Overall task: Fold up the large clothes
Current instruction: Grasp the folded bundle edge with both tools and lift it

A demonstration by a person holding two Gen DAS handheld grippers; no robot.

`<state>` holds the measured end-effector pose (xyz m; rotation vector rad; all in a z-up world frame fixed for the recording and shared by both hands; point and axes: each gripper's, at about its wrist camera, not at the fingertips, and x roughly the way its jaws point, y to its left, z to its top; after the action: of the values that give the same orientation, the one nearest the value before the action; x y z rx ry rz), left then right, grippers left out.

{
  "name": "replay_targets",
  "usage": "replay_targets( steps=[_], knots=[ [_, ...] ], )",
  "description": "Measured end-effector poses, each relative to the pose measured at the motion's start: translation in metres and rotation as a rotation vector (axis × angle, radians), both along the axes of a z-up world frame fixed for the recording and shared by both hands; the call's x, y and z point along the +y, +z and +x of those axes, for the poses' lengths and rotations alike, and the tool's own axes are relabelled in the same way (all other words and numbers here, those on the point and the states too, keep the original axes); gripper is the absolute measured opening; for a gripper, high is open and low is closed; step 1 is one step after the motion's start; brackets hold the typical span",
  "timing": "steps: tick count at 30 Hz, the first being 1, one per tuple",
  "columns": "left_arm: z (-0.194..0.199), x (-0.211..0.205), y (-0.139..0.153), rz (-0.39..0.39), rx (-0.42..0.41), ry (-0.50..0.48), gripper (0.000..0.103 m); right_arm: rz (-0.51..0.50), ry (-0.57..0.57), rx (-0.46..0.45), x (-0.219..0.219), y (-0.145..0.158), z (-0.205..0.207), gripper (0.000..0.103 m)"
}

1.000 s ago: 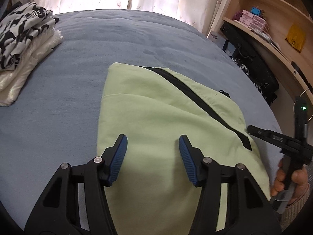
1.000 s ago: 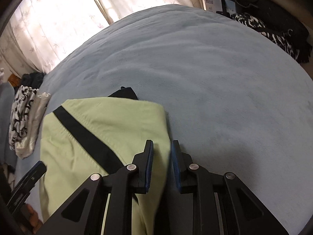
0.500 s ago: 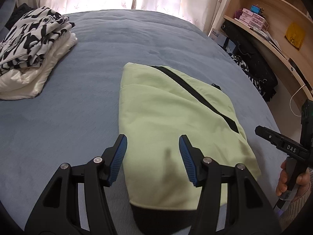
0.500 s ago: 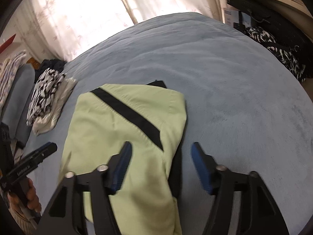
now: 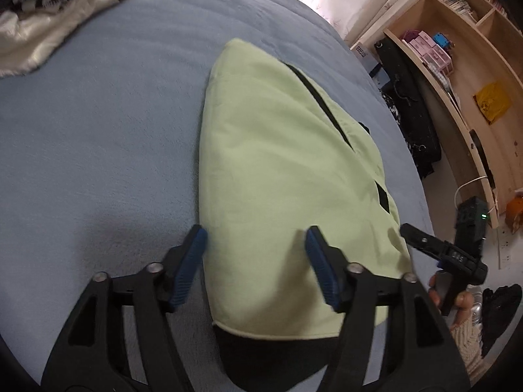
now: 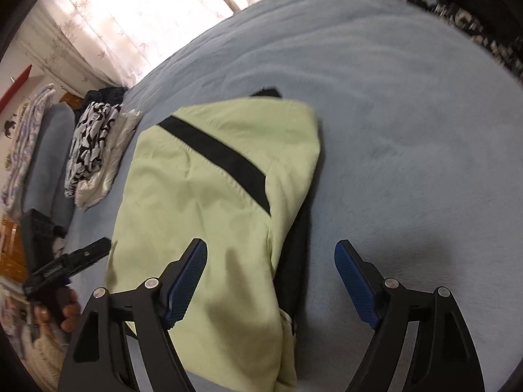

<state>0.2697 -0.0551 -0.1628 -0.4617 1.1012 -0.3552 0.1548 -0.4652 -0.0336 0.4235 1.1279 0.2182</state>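
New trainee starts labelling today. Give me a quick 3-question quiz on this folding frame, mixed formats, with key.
1. True or false: the right gripper is clamped on the green garment.
2. Which colour is the stripe across the garment? A) red B) black C) white
3. What lies at the far left of the blue bed cover, seen from the left wrist?

Key:
1. False. Its jaws stand open, having just been opening, above the garment's edge and pressing nothing; the left gripper is open too.
2. B.
3. A stack of folded clothes, black-and-white patterned on top, white beneath.
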Motion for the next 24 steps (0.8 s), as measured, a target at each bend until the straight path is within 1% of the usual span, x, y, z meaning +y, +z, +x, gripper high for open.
replay_targets(
  steps=[1,2,5,8,10,13,14,15,17,18,19,21,22,24],
  knots=[
    [0.001,-0.001,-0.004,-0.012,0.004,-0.009,0.068,0.015,0.004,0.012,0.001,-0.008,0.003,0.082],
    [0.003,-0.003,-0.008,-0.023,0.008,-0.016,0.072,0.042,0.011,0.027,0.001,-0.016,0.006,0.081],
    [0.008,-0.005,-0.019,-0.052,0.009,-0.031,0.079,0.108,0.029,0.041,0.003,-0.034,0.014,0.072],
    [0.017,-0.010,-0.031,-0.084,-0.001,-0.048,0.081,0.168,0.061,0.024,0.005,-0.045,0.024,0.067],
    [0.024,-0.015,-0.035,-0.095,-0.007,-0.061,0.083,0.194,0.082,0.016,0.006,-0.049,0.032,0.066],
    [0.033,-0.019,-0.041,-0.112,-0.012,-0.070,0.084,0.216,0.085,-0.002,0.004,-0.056,0.040,0.055],
    [0.034,-0.018,-0.043,-0.123,-0.018,-0.071,0.084,0.222,0.085,-0.009,0.004,-0.058,0.040,0.049],
    [0.036,-0.021,-0.045,-0.128,-0.024,-0.069,0.084,0.225,0.085,-0.026,0.003,-0.061,0.040,0.045],
    [0.032,-0.020,-0.049,-0.138,-0.061,-0.067,0.084,0.235,0.085,-0.066,0.003,-0.065,0.037,0.039],
    [0.031,-0.019,-0.049,-0.142,-0.076,-0.061,0.081,0.248,0.083,-0.084,0.001,-0.065,0.035,0.035],
    [0.031,-0.019,-0.049,-0.144,-0.086,-0.055,0.079,0.260,0.078,-0.099,0.000,-0.067,0.033,0.032],
    [0.029,-0.017,-0.048,-0.150,-0.111,-0.035,0.064,0.271,0.073,-0.122,0.000,-0.067,0.028,0.021],
    [0.027,-0.017,-0.046,-0.144,-0.130,-0.035,0.061,0.259,0.075,-0.137,0.001,-0.064,0.025,0.019],
    [0.022,-0.018,-0.040,-0.116,-0.165,-0.037,0.048,0.201,0.097,-0.171,0.013,-0.056,0.022,0.014]
  ],
)
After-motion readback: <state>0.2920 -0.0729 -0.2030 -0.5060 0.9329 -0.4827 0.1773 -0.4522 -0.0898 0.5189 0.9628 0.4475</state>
